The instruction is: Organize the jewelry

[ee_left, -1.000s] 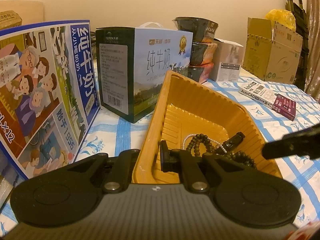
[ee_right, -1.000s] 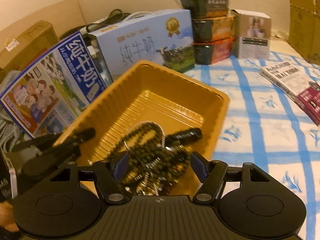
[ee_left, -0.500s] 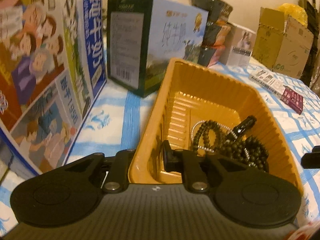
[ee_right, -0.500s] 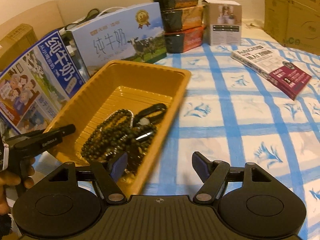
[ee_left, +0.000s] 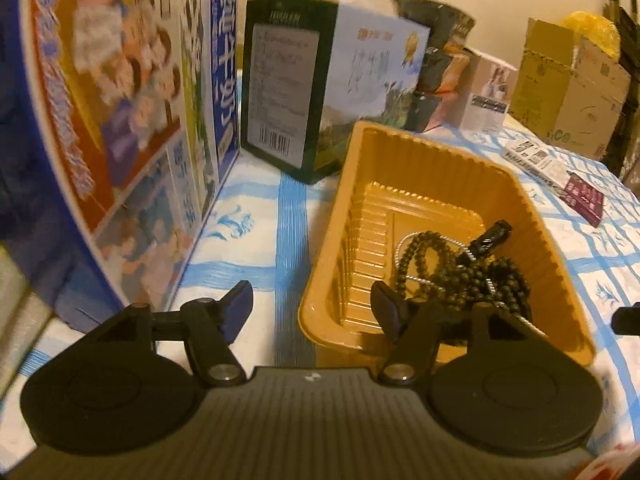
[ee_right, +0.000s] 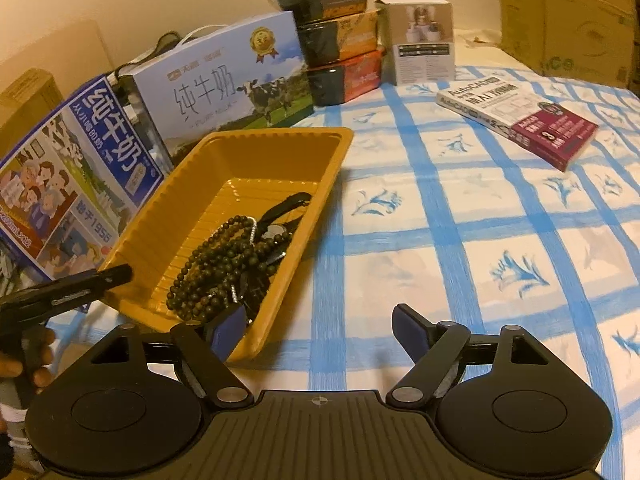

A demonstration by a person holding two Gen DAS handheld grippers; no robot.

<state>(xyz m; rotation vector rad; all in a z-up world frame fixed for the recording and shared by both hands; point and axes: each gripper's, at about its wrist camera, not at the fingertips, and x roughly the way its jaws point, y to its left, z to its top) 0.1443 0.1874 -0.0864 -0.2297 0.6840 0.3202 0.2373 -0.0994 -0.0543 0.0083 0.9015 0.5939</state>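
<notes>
Both hand-held grippers, left (ee_left: 312, 306) and right (ee_right: 318, 330), are opening, empty; beaded jewelry (ee_right: 224, 264) lies in the yellow tray (ee_right: 256, 138) at 11 o'clock.

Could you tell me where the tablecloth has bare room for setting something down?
Widest free patch: between the yellow tray and the book. A narrower strip runs between the tray and the milk carton. The back row of boxes is crowded.

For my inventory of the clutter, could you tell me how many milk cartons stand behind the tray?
2: the cartoon-printed carton stands left of the tray; the cow-printed carton stands behind the tray's far end. Others may be hidden behind them.
</notes>
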